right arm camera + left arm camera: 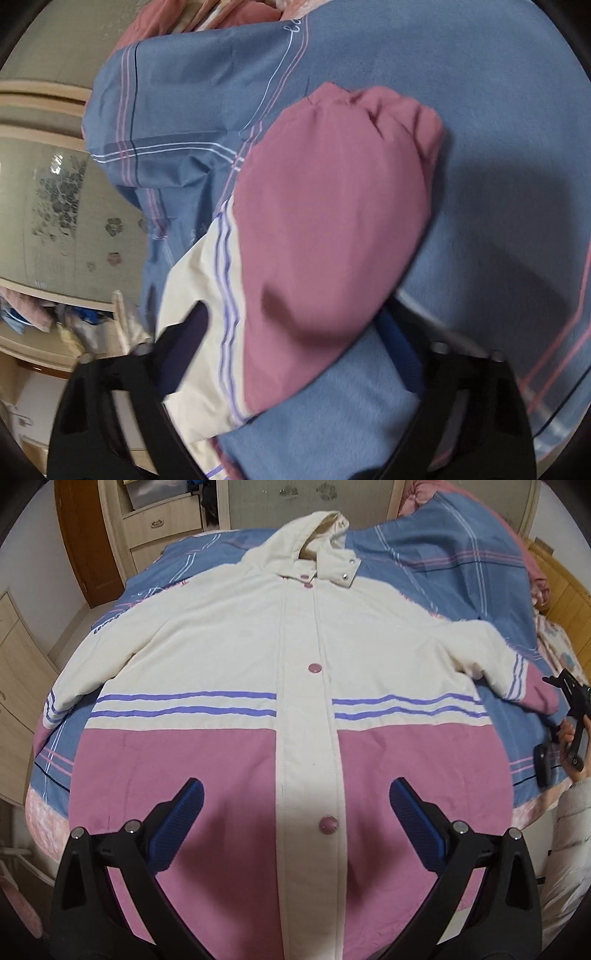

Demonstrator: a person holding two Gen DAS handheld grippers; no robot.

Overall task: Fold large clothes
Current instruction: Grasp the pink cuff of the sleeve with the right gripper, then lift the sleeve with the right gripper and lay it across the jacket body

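While a cream and pink hooded jacket (295, 657) lay spread front-up on a bed covered by a blue plaid sheet (443, 561), both grippers were near it. To the jacket's left, a pale wooden drawer unit (162, 528) stood beyond the bed. Over the jacket's pink lower half, near the hem, the left gripper (295, 812) was spread wide, its blue pads (177, 819) on either side of the cream button placket, with nothing clamped between them. To the jacket's right, at the end of the outstretched sleeve, the right gripper (565, 716) was held in a person's hand (570, 738). In its own blurred view, the right gripper (295, 339) stood partly spread, straddling the jacket's pink sleeve cuff (332, 221); I cannot tell whether its pads pressed on the fabric. That sleeve lay on the blue sheet (498, 147).
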